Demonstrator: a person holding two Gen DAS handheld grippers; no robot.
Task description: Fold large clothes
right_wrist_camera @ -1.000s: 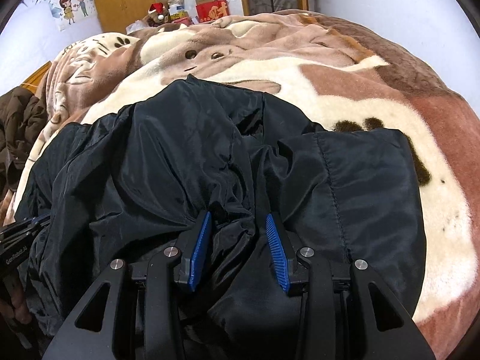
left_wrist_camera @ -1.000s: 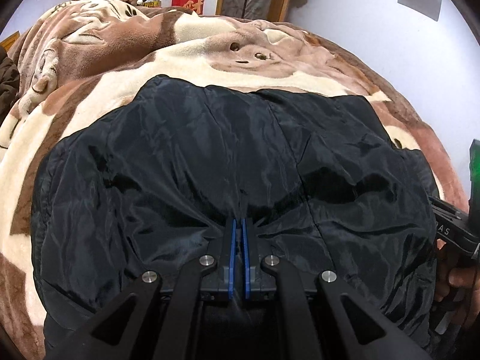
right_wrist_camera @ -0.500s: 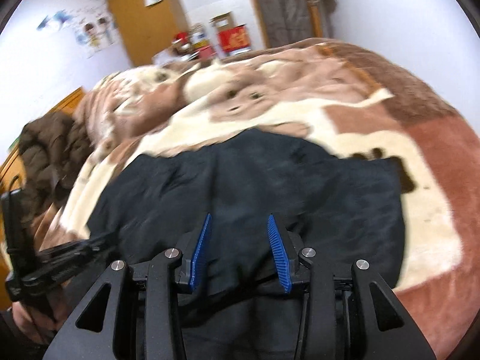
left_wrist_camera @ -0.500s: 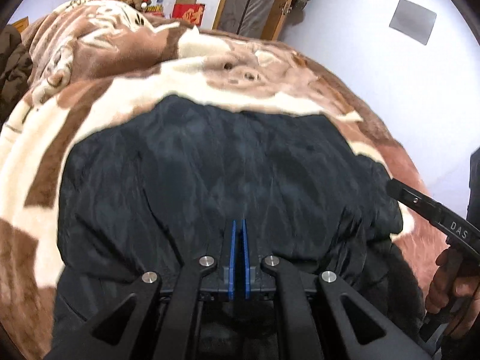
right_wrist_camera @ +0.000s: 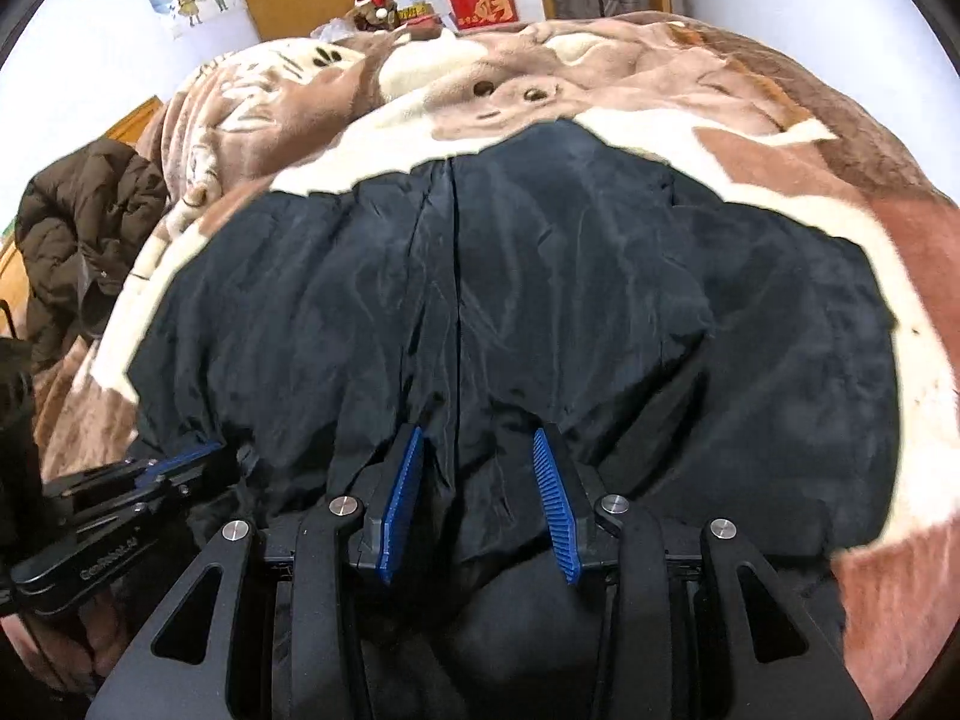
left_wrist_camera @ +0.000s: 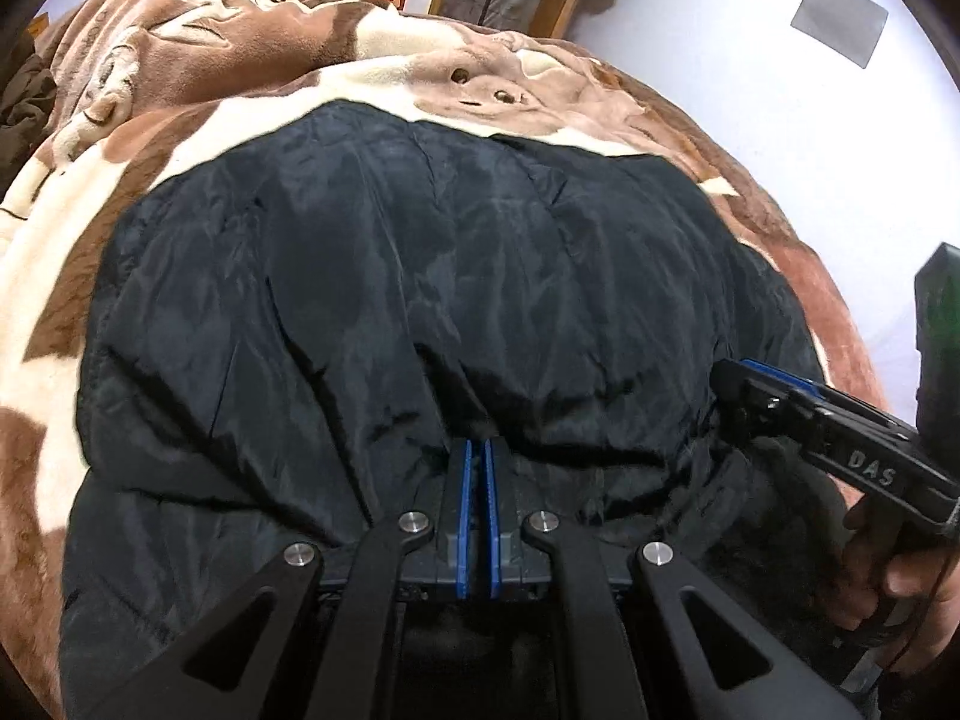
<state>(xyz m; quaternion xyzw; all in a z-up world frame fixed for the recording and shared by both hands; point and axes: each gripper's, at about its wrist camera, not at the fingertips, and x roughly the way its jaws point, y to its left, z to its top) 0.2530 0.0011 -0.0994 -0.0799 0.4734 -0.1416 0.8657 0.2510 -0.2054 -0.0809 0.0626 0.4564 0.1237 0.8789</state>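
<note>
Left wrist view
- Left gripper (left_wrist_camera: 477, 468): blue pads pressed almost together, pinching a thin fold at the near edge of the jacket.
- Jacket (left_wrist_camera: 420, 300): black, shiny fabric, spread across the blanket; near edge gathered in creases toward the pads.
- Blanket (left_wrist_camera: 180, 96): brown and cream, with a bear face beyond the jacket's far edge.
- Right gripper (left_wrist_camera: 738, 384): enters at right, its tip at the jacket's right edge.
- Hand (left_wrist_camera: 900, 594): wrapped on the right gripper's handle, at the lower right.

Right wrist view
- Right gripper (right_wrist_camera: 477, 480): pads partly apart, clamped on a thick bunch of jacket (right_wrist_camera: 540, 276) fabric that fills the gap between them.
- Jacket position: lies across the blanket (right_wrist_camera: 780, 138), a seam running from the pads toward its far edge.
- Left gripper (right_wrist_camera: 198, 459): at the lower left, its tip at the jacket's left edge.
- Brown coat (right_wrist_camera: 78, 228): heaped at the left side, apart from the jacket.
- Red box (right_wrist_camera: 483, 3): in the background, beyond the blanket.
</note>
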